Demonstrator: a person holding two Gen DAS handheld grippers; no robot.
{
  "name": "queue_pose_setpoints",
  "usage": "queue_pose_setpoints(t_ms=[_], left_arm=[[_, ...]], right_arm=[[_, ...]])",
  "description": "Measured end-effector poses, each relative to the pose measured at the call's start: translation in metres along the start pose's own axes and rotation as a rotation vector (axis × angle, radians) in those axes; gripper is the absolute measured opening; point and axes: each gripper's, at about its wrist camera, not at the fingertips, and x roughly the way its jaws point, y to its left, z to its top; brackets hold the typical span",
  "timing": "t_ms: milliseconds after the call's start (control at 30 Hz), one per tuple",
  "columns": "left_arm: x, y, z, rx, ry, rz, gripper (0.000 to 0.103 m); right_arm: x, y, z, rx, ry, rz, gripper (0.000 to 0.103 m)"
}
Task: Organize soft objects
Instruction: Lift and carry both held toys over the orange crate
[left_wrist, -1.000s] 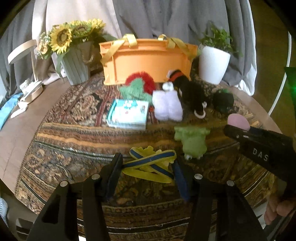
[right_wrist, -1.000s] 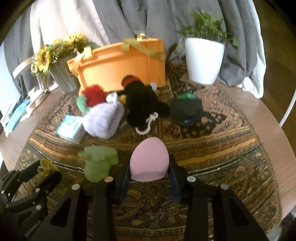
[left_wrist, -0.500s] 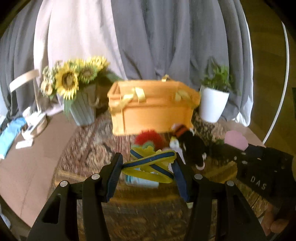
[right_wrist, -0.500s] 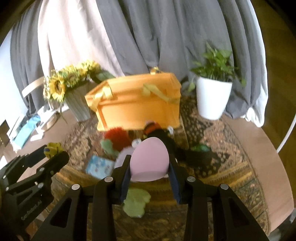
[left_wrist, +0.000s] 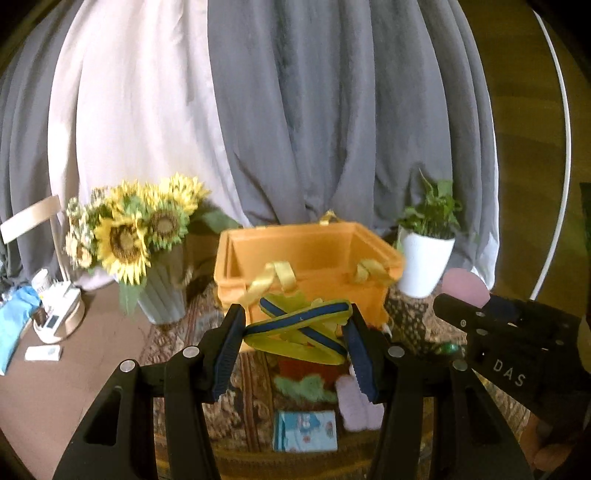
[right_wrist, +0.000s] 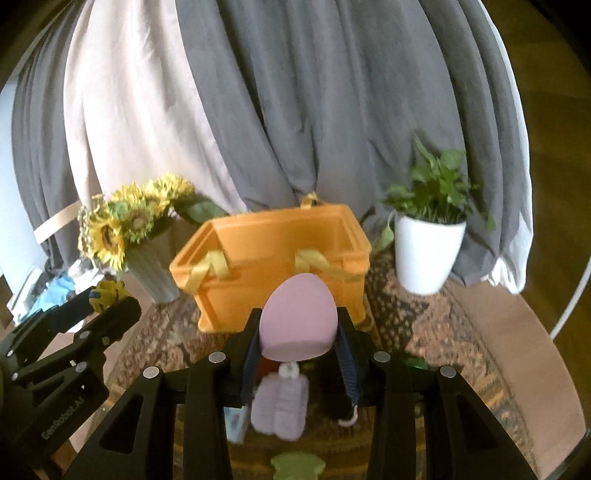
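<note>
Your left gripper (left_wrist: 295, 343) is clamped on the yellow-and-blue strap toy (left_wrist: 297, 328), held in the air in front of the orange bin (left_wrist: 306, 258). Your right gripper (right_wrist: 297, 343) squeezes the pink egg-shaped sponge (right_wrist: 297, 321) between its pads, also raised before the bin's near wall. The bin stands open on the patterned rug (right_wrist: 436, 332), its yellow ribbon handles (left_wrist: 269, 280) draped over the near rim.

Below your grippers more soft things lie on the rug: a lilac fuzzy piece (right_wrist: 280, 406), a green plush (left_wrist: 304, 387), a light-green plush (right_wrist: 297, 467) at the near edge, and a small blue printed pack (left_wrist: 304, 430).

The rug covers a round brown table (right_wrist: 509, 332). Left of the bin stands a ribbed vase of sunflowers (left_wrist: 129, 236); right of it, a white pot with a green plant (right_wrist: 428, 251). Grey and pale curtains (left_wrist: 295, 110) hang behind everything. At the far left of the table sit a blue cloth (left_wrist: 14, 325) and some small white items (left_wrist: 55, 317).
</note>
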Motion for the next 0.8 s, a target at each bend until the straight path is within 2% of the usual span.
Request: queue_pose_setpoints(t_ms=[200, 567, 800], left_arm=[[0.009, 0.001, 0.024, -0.029, -0.027, 0.027, 0.054], [0.045, 0.002, 0.063, -0.022, -0.062, 0.061, 0.054], [0.081, 0.006, 0.081, -0.019, -0.021, 0.073, 0.054]], right_arm=[[0.013, -0.001, 0.027, -0.028, -0.028, 0.043, 0.038], [0.052, -0.005, 0.068, -0.038, -0.061, 0.084, 0.038], [0.090, -0.004, 0.087, -0.042, -0.037, 0.095, 0.039]])
